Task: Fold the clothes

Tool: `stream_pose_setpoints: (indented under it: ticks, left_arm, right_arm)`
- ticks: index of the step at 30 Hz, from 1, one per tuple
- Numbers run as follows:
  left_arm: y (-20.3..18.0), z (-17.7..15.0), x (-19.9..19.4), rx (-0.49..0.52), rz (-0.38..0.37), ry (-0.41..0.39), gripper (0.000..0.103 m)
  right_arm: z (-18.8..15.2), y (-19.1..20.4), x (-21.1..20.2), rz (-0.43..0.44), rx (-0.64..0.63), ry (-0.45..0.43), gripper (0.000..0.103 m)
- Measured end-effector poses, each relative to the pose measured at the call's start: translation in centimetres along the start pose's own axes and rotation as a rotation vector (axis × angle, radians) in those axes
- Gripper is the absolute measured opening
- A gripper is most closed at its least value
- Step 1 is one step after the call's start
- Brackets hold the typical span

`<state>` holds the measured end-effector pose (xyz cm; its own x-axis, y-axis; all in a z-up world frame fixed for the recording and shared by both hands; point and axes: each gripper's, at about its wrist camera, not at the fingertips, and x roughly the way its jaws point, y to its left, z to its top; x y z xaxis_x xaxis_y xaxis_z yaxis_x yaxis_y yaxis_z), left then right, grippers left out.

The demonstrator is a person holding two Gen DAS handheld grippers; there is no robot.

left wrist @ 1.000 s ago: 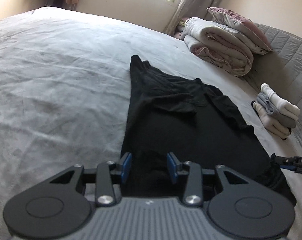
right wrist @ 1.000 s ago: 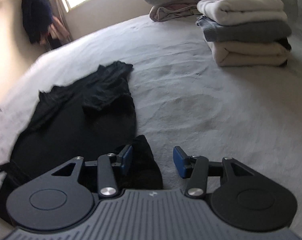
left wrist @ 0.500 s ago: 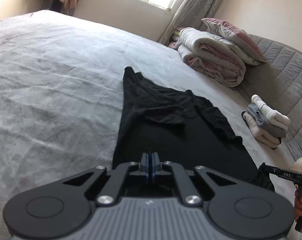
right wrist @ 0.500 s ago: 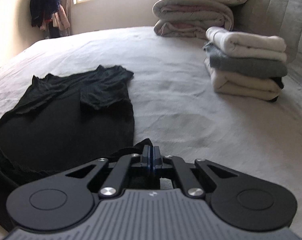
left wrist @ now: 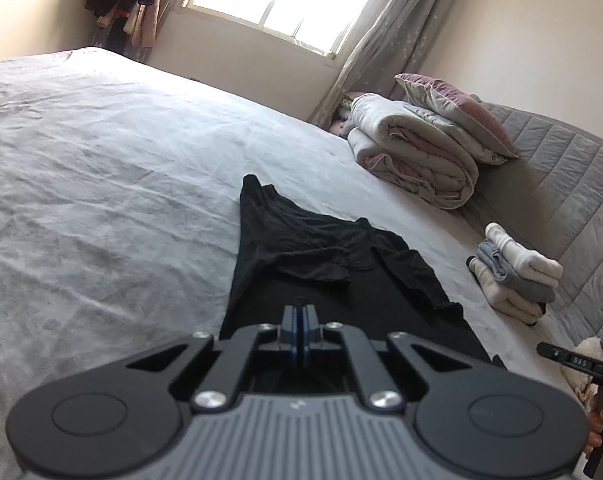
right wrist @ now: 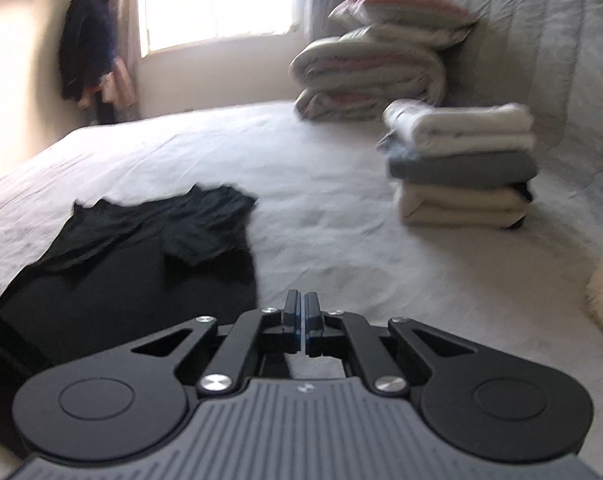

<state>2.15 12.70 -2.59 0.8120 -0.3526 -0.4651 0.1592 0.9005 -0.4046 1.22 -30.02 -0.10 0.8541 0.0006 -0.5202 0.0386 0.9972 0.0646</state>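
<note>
On the grey bed (left wrist: pixel 101 184), both grippers pinched closed at black shirt's (left wrist: pixel 313 280) near hem, bare sheet either side.

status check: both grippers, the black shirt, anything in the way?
Left gripper and right gripper: jaws shut at the near hem of the black shirt; grip itself hidden. Sleeves folded in. Folded stack off to the side.

A black cotton T-shirt (left wrist: pixel 301 264) lies flat on the grey-sheeted bed (left wrist: pixel 101 184); right of it sits a stack of folded clothes (left wrist: pixel 513 280), with rolled duvets (left wrist: pixel 413 152) behind.
</note>
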Motion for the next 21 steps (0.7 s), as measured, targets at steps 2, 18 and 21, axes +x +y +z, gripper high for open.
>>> stream_pose_setpoints:
  ticks: [2, 18, 21]
  left_arm:
    - [0.1, -0.1, 0.2, 0.002, 0.008, 0.011, 0.002]
    - [1.2, -0.2, 2.7, -0.023, 0.033, 0.081, 0.002]
    - [1.0, -0.4, 2.4, -0.005, 0.057, 0.057, 0.002]
  right_arm:
    - [-0.2, 0.0, 0.6, 0.033, 0.003, 0.030, 0.005]
    - [-1.7, 0.6, 4.5, 0.118, 0.043, 0.134, 0.002]
    - [-1.8, 1.0, 3.6, 0.098, 0.007, 0.097, 0.002]
